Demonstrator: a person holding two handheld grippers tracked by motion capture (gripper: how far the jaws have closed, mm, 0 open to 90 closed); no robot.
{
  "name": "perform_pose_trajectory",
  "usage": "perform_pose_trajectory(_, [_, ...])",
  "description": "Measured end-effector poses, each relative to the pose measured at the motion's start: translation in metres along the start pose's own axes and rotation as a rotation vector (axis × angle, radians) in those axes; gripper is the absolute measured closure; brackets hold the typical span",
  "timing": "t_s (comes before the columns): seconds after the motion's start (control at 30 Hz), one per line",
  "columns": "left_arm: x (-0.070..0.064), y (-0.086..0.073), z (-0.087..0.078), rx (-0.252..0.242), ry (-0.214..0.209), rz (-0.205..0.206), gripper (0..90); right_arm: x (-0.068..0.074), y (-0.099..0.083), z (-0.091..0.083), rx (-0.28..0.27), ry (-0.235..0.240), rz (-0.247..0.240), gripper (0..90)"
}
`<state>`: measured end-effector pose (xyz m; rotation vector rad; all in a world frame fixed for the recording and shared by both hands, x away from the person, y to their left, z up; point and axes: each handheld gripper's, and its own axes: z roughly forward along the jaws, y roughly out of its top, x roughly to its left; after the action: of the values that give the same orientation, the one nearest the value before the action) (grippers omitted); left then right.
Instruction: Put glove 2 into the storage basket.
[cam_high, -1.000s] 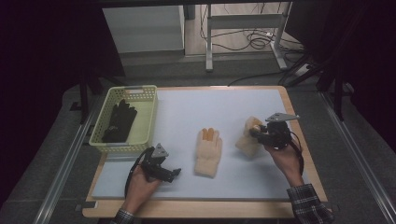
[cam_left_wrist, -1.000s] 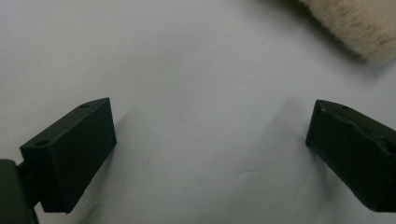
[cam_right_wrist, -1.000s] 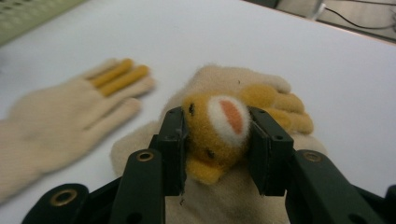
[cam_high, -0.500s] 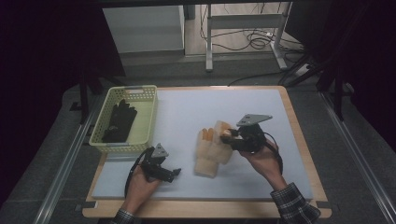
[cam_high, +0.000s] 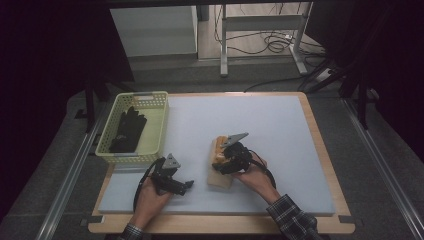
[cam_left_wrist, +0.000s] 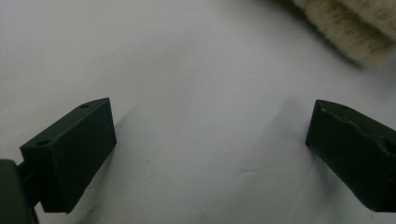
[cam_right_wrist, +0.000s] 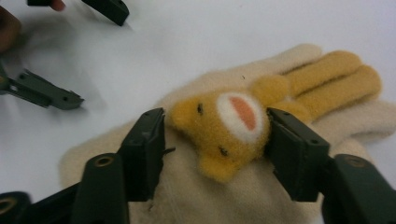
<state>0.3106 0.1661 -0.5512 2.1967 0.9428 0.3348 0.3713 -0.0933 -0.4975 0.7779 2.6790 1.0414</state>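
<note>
Up close, bear-face glove (cam_right_wrist: 233, 121) between right hand-held gripper (cam_right_wrist: 215, 140) jaws

a lab or test room, not a home — a wooden-edged table (cam_high: 320, 150) topped with a plain white mat (cam_high: 250, 125) sits between metal rails (cam_high: 75, 170) on a grey floor. behind it stand a metal frame (cam_high: 260, 25) with loose cables (cam_high: 270, 42) trailing under it, dark curtains (cam_high: 45, 60) at the sides — a recording setup.

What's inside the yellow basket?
A black glove lies in the basket. Whatever is under the glove is covered, so I cannot tell.
</note>
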Motion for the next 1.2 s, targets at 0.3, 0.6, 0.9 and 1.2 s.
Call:
perform_pose_trajectory(0.3, [0.000, 0.000, 0.000, 0.001, 0.000, 0.001, 1.7, -0.010, 0.003, -0.032, -0.073, -0.048, 0.009, 35.3])
perform_pose_trajectory(0.6, [0.000, 0.000, 0.000, 0.002, -0.001, 0.003, 1.7, -0.026, -0.024, -0.047, -0.084, -0.085, 0.033, 65.3])
perform_pose_trajectory(0.9, [0.000, 0.000, 0.000, 0.002, -0.001, -0.001, 1.7, -0.019, -0.057, -0.043, -0.063, -0.030, 0.056, 88.3])
perform_pose_trajectory(1.2, [0.000, 0.000, 0.000, 0.002, -0.001, -0.001, 1.7, -0.004, -0.068, -0.022, -0.035, 0.029, 0.029, 88.3])
